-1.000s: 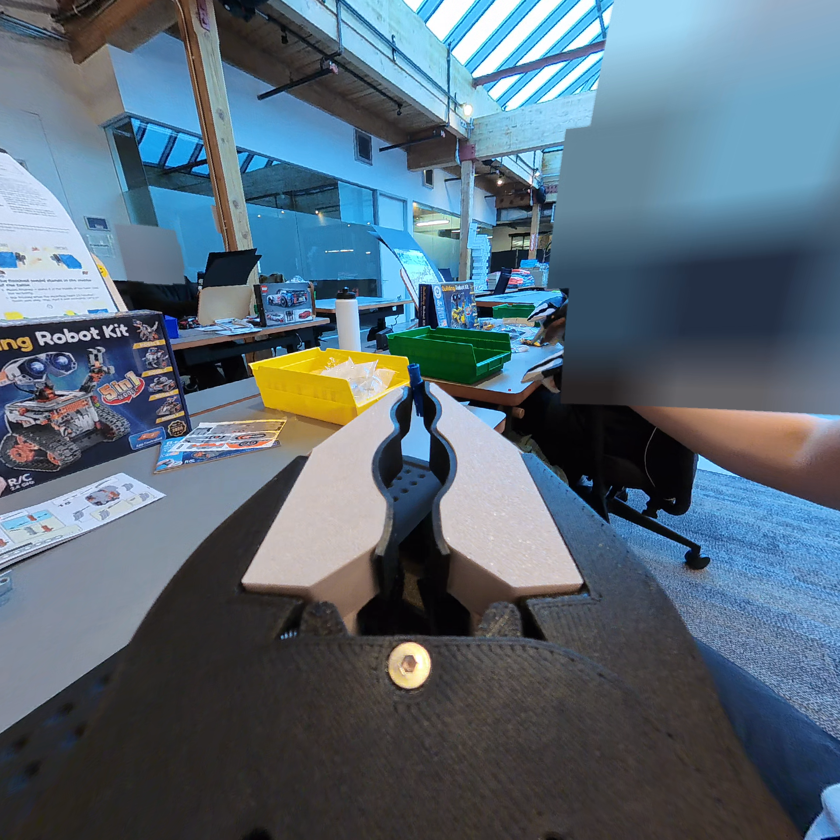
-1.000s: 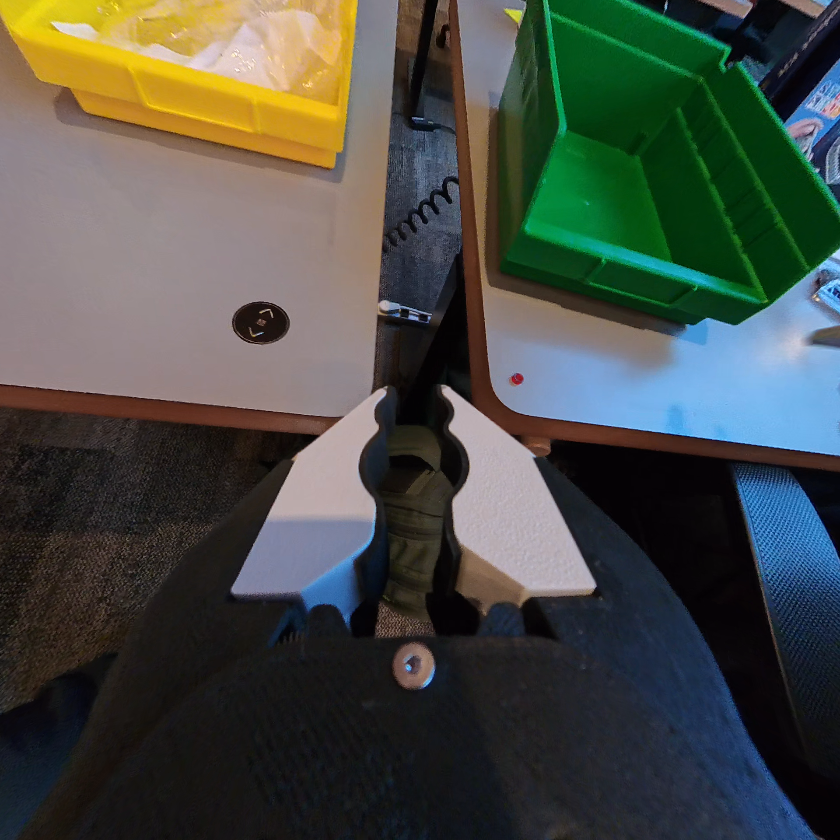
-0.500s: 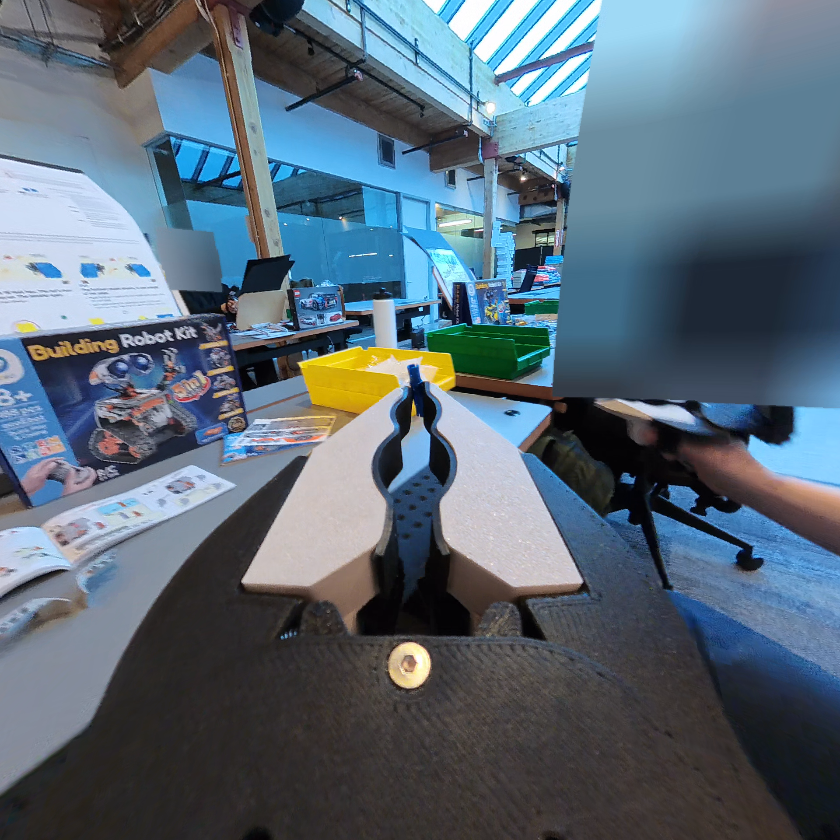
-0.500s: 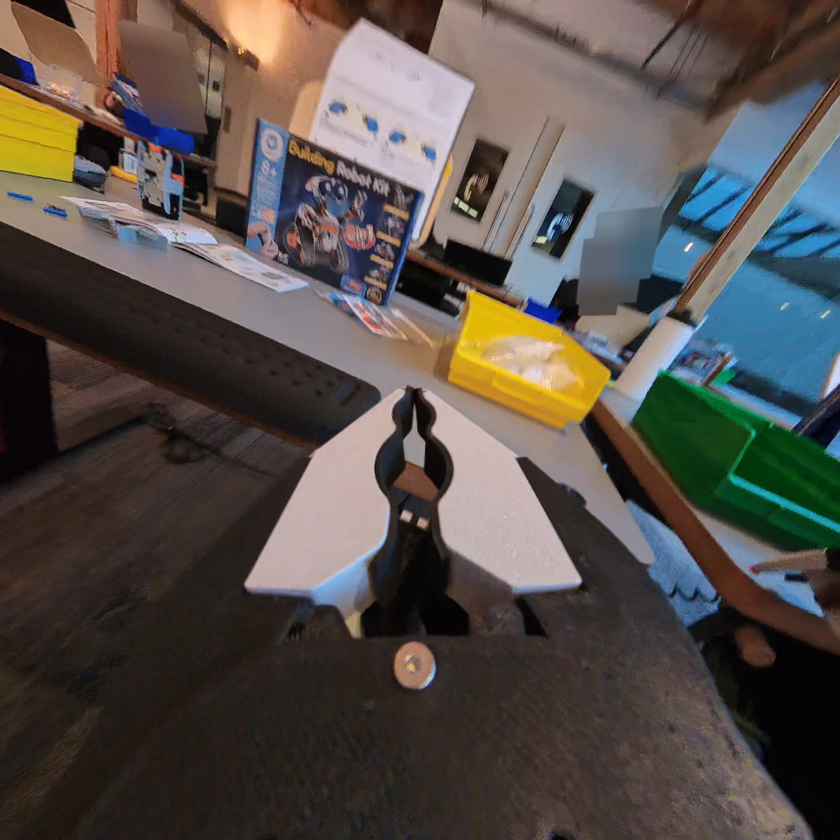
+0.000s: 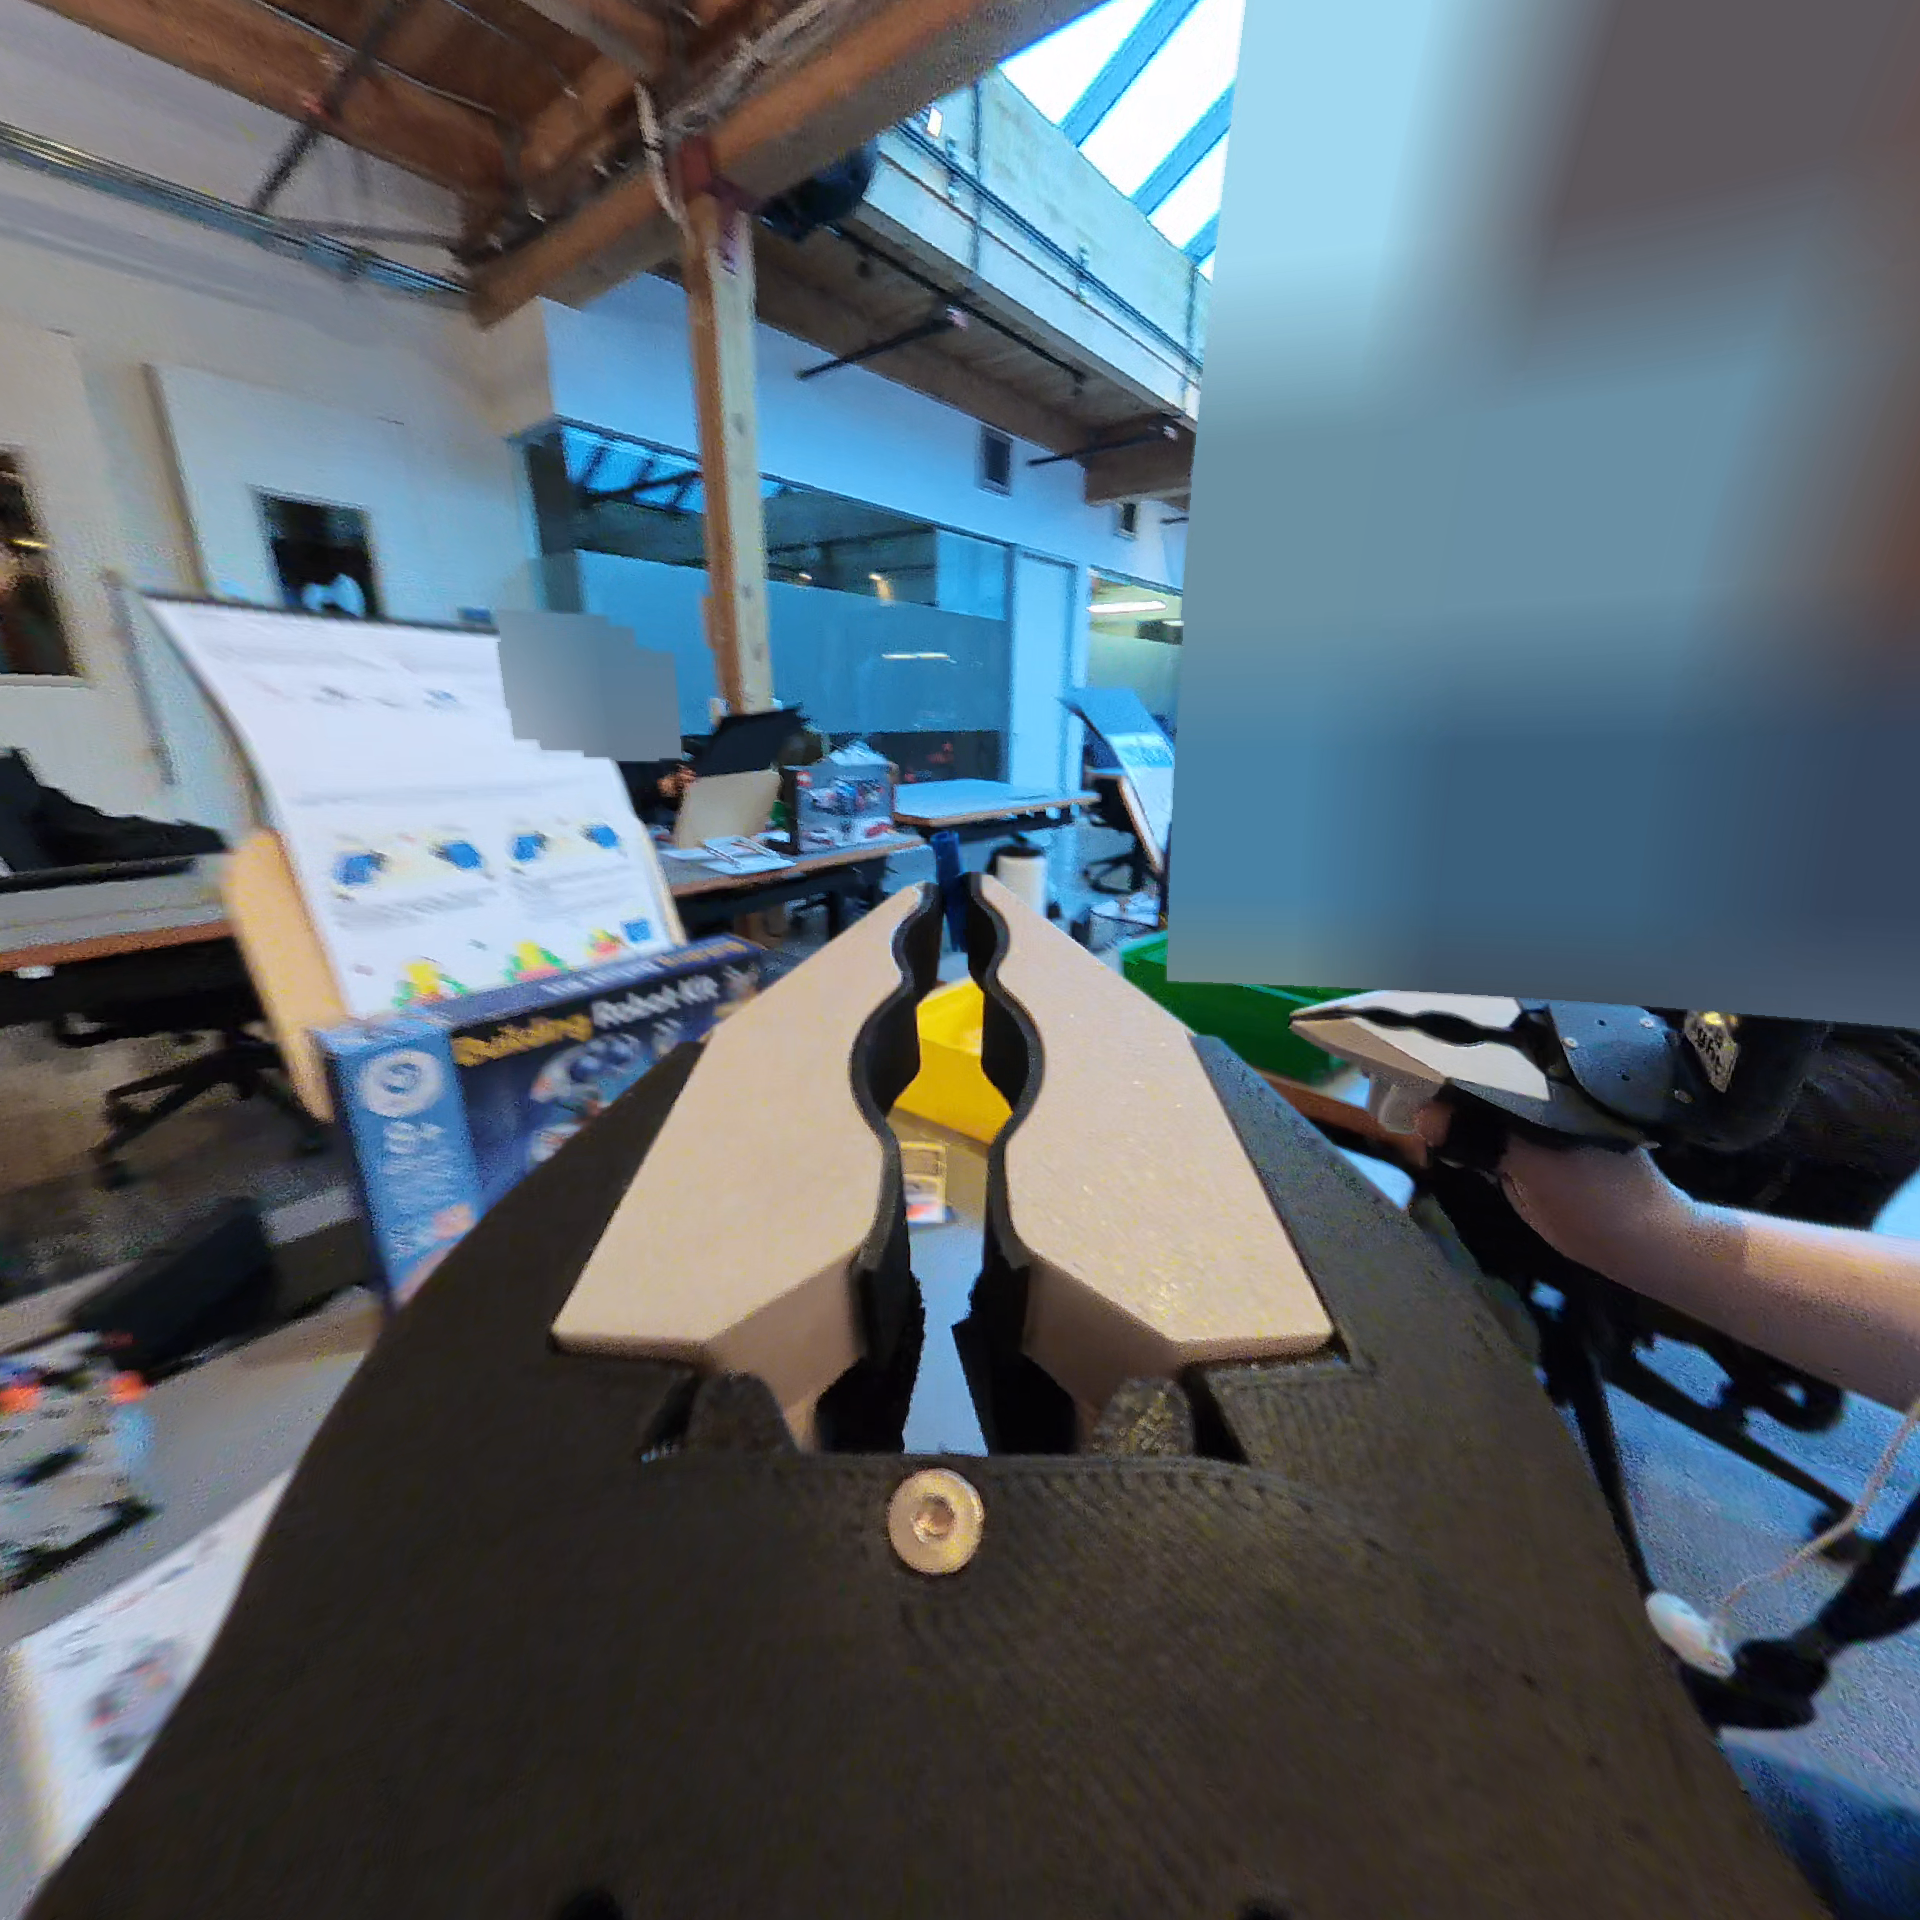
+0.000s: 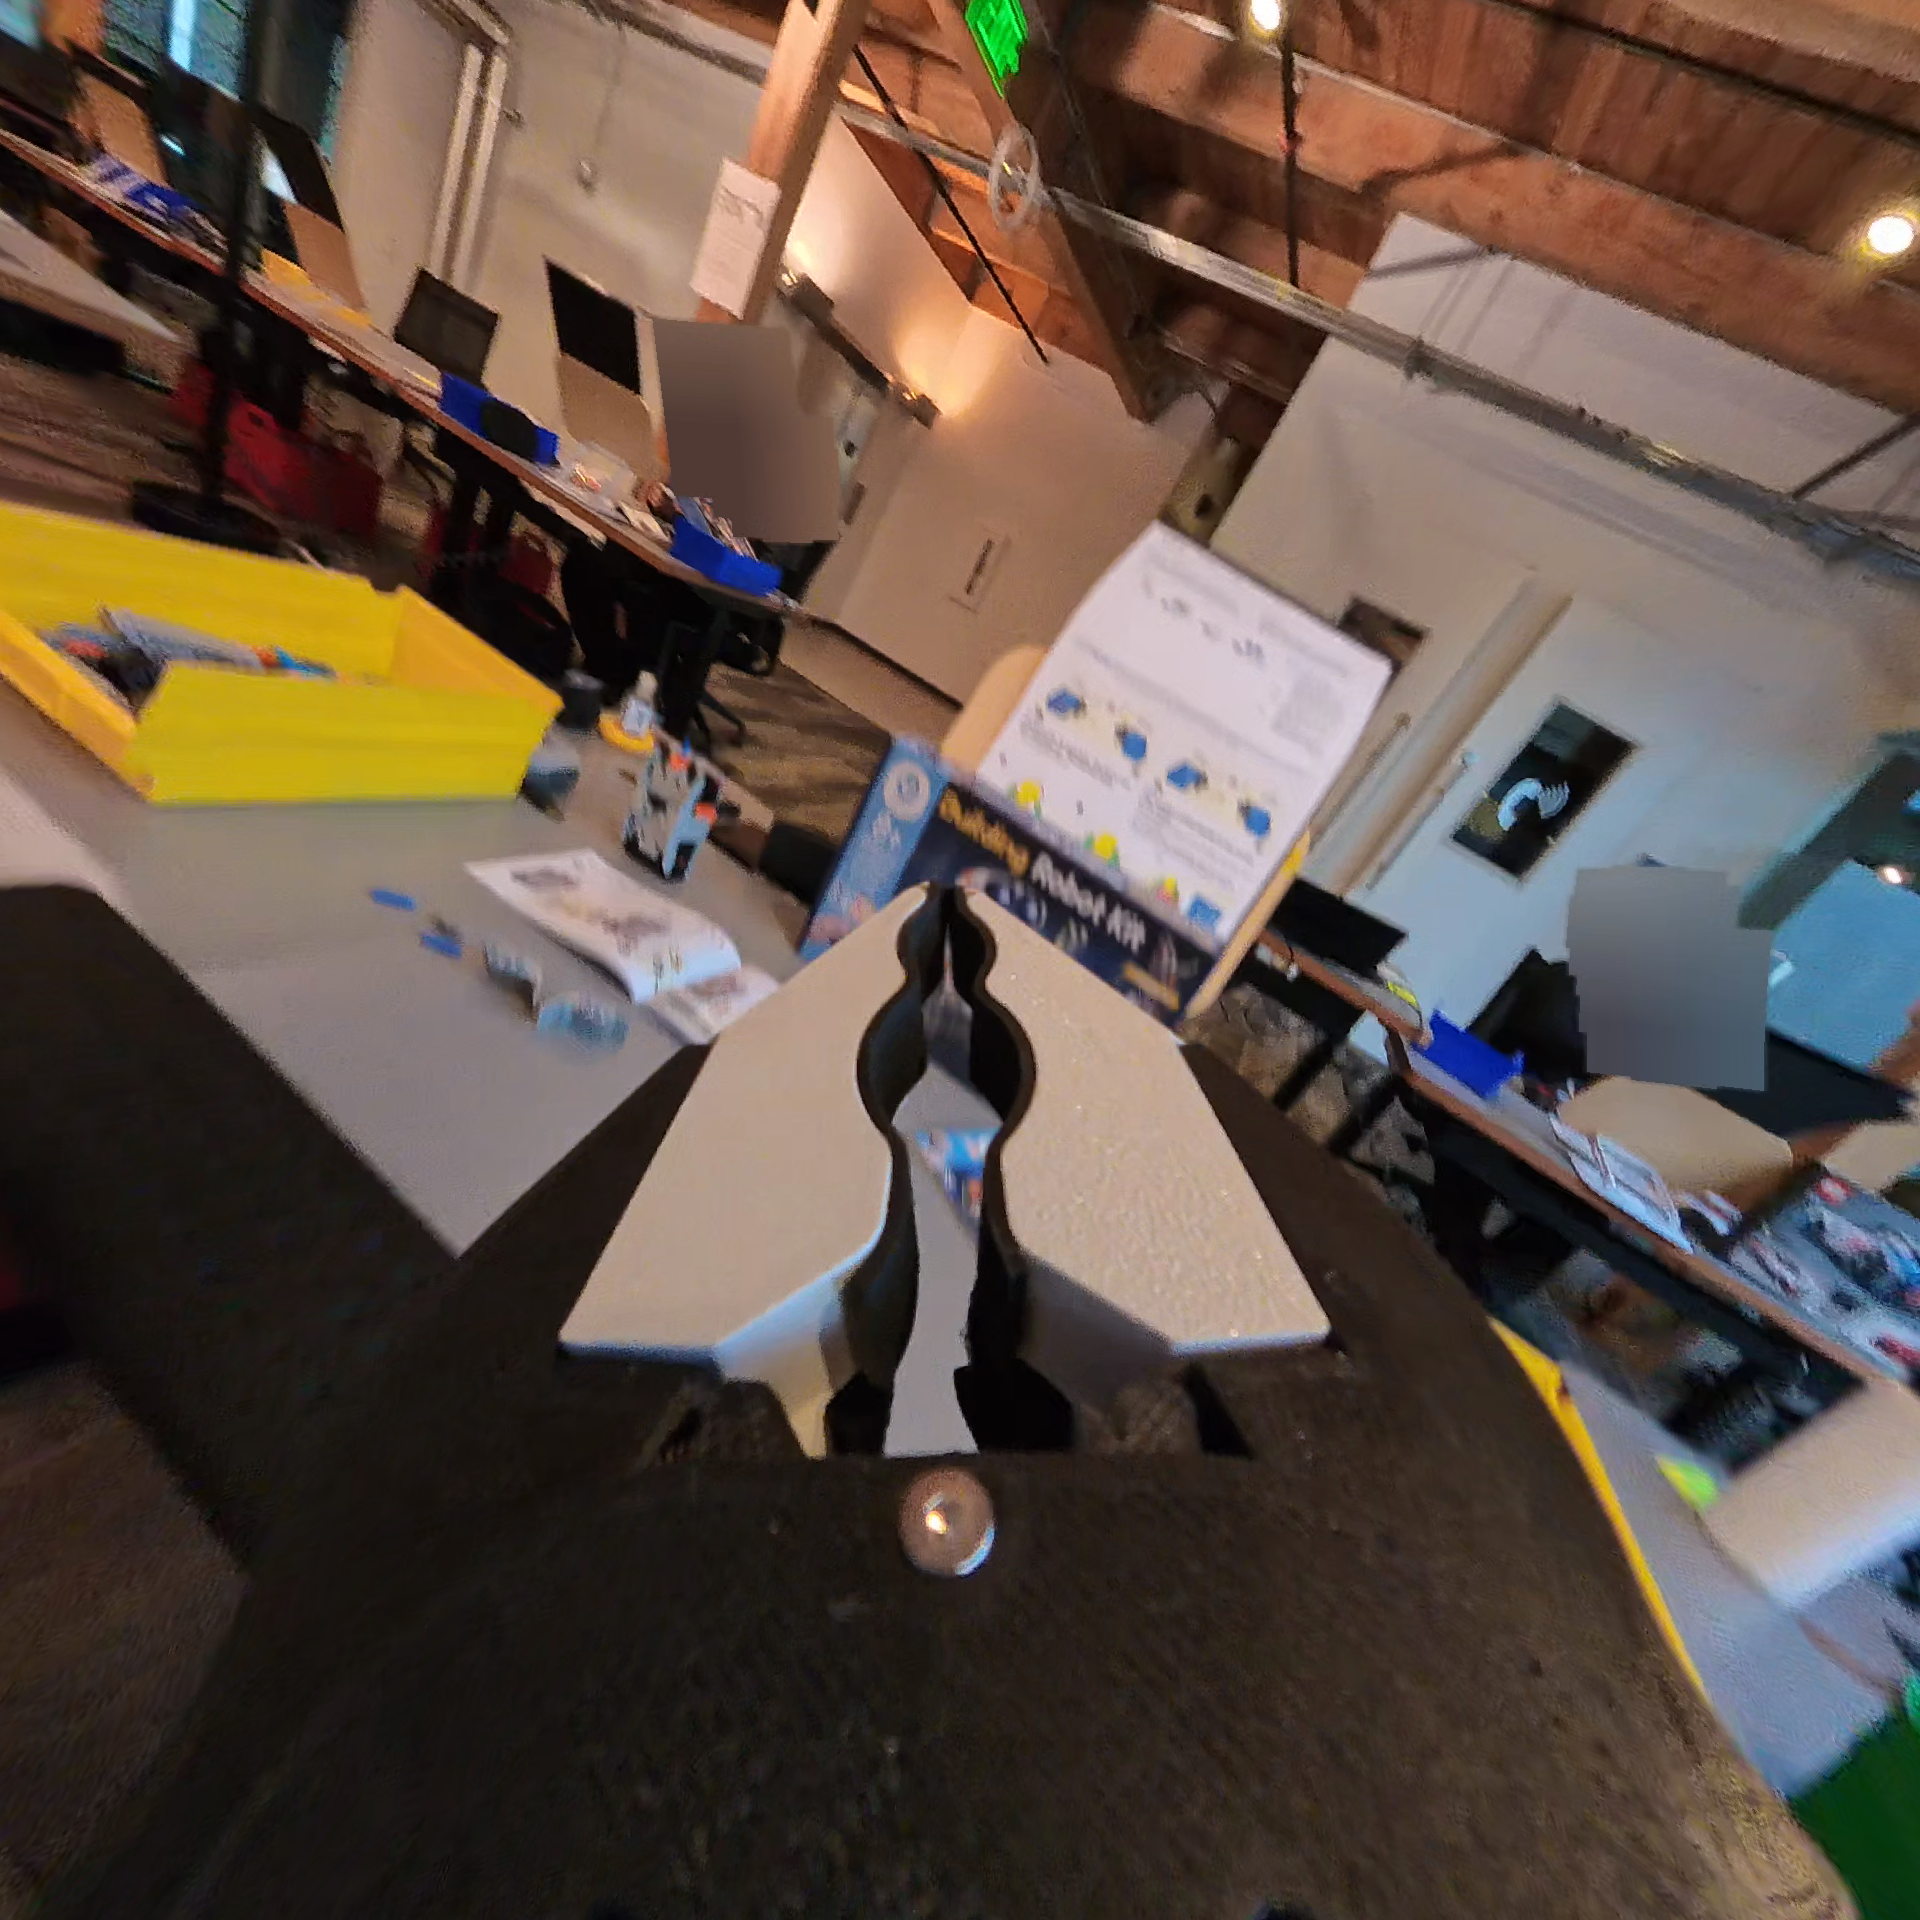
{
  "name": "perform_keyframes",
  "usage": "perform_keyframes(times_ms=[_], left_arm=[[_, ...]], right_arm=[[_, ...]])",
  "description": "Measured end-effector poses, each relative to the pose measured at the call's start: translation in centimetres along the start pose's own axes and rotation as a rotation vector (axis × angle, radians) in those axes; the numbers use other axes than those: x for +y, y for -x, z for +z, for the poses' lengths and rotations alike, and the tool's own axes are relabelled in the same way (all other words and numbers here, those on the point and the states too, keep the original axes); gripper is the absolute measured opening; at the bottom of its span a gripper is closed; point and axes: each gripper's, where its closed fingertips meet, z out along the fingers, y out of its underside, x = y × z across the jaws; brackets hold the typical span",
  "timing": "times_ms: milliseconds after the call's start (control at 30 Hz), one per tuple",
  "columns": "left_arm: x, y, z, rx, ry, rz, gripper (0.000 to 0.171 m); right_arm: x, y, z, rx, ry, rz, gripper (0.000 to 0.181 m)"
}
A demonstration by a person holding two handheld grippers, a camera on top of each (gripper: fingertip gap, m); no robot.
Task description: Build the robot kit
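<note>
Our left gripper (image 5: 954,902) and right gripper (image 6: 948,906) both hang nearly closed and empty above the grey table (image 6: 312,987). At twelve o'clock stands the blue kit box (image 6: 1049,883); at ten o'clock, farther, a yellow bin (image 6: 312,717).

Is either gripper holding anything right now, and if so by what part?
The left gripper pinches a small blue piece at its lower end, between the tips. The right gripper holds nothing; its jaws are nearly closed on air.
</note>
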Motion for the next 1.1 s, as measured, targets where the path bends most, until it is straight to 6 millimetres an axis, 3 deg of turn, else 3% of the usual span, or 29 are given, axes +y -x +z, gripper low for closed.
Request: perform_keyframes(times_ms=[100, 233, 367, 467, 567, 733, 867, 1000, 1100], left_arm=[[-7.2, 2.8, -3.8, -0.127, 0.000, 0.063, 0.002], [-15.3, 5.4, -10.8, -0.248, 0.030, 0.122, 0.002], [-21.2, 7.7, -18.2, -0.322, 0.056, 0.149, 0.002], [-23.4, 11.3, -23.3, -0.412, 0.137, 0.149, 0.002], [-23.3, 16.3, -27.4, -0.502, 0.229, 0.102, 0.002], [-22.2, 24.9, -31.8, -0.629, 0.272, 0.051, 0.002], [-22.2, 29.9, -33.8, -0.722, 0.285, 0.063, 0.002], [-24.1, 32.8, -36.2, -0.749, 0.220, 0.008, 0.002], [-25.3, 35.2, -40.4, -0.775, 0.246, 0.025, 0.002]], right_arm=[[-7.7, -1.0, 4.2, -0.044, -0.068, -0.034, 0.000], [-18.7, -2.0, 8.8, -0.046, -0.175, -0.101, 0.000], [-28.5, -1.8, 12.6, 0.037, -0.292, -0.124, 0.000], [-34.2, 0.3, 16.6, 0.017, -0.397, -0.094, 0.000], [-36.0, 4.5, 22.2, -0.115, -0.369, -0.099, 0.000], [-33.0, 12.9, 30.6, -0.355, -0.297, -0.014, 0.000], [-31.6, 18.5, 36.4, -0.520, -0.324, 0.045, 0.000], [-32.9, 21.3, 42.3, -0.587, -0.293, 0.013, 0.000], [-35.4, 22.3, 45.1, -0.535, -0.307, -0.039, 0.000]])
